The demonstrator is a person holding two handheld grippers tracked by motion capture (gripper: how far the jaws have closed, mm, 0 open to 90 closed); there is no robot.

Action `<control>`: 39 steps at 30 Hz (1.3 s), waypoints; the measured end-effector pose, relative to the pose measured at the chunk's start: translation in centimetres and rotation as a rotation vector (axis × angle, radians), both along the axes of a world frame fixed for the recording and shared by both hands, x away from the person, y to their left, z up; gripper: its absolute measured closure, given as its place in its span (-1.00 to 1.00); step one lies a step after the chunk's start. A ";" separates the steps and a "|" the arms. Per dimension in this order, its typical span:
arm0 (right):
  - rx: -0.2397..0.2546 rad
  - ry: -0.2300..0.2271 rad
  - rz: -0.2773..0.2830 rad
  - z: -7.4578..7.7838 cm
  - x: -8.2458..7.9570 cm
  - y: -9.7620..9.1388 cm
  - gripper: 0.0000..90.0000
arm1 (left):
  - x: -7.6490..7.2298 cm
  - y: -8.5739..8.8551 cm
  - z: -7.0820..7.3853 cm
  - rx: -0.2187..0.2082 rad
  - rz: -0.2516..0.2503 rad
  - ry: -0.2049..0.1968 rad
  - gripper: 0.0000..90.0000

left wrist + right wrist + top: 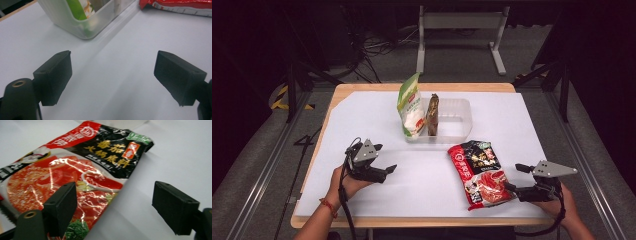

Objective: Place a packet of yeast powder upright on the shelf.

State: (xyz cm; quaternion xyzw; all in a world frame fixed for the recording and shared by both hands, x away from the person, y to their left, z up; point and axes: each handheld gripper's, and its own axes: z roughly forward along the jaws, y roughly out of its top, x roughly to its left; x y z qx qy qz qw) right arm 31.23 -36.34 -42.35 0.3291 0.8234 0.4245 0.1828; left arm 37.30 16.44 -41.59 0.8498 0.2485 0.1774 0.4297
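One red packet [480, 173] lies lengthwise up the frame at lower right, just left of the right gripper [514, 177], whose fingers [62, 207] are released; the left gripper [384, 160] is also released, farther off.

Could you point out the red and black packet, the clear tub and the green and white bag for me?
red and black packet [479, 172]: high view, middle of its printed front.
clear tub [461, 119]: high view, bare right-hand part.
green and white bag [411, 107]: high view, its white front.
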 end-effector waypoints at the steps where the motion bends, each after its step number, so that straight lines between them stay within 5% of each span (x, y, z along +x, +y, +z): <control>1: -0.003 0.009 0.008 0.0 0.2 0.1 -0.65 | -0.1 0.2 -0.1 -0.005 0.003 0.002 -0.65; 7: -0.047 0.010 0.018 0.9 1.2 1.2 -0.56 | -1.2 1.5 -0.8 -0.031 0.037 0.019 -0.67; 13: -0.066 0.016 -0.031 1.9 2.7 1.7 -0.78 | -1.9 2.6 -1.1 -0.057 0.060 0.020 -0.64; 22: -0.042 0.076 0.054 2.0 5.1 3.0 -0.55 | -2.2 2.7 -1.3 -0.056 0.050 0.034 -0.61; 39: -0.001 0.159 -0.015 0.7 10.9 4.3 -0.50 | -2.1 2.3 -1.6 -0.056 0.040 0.025 -0.68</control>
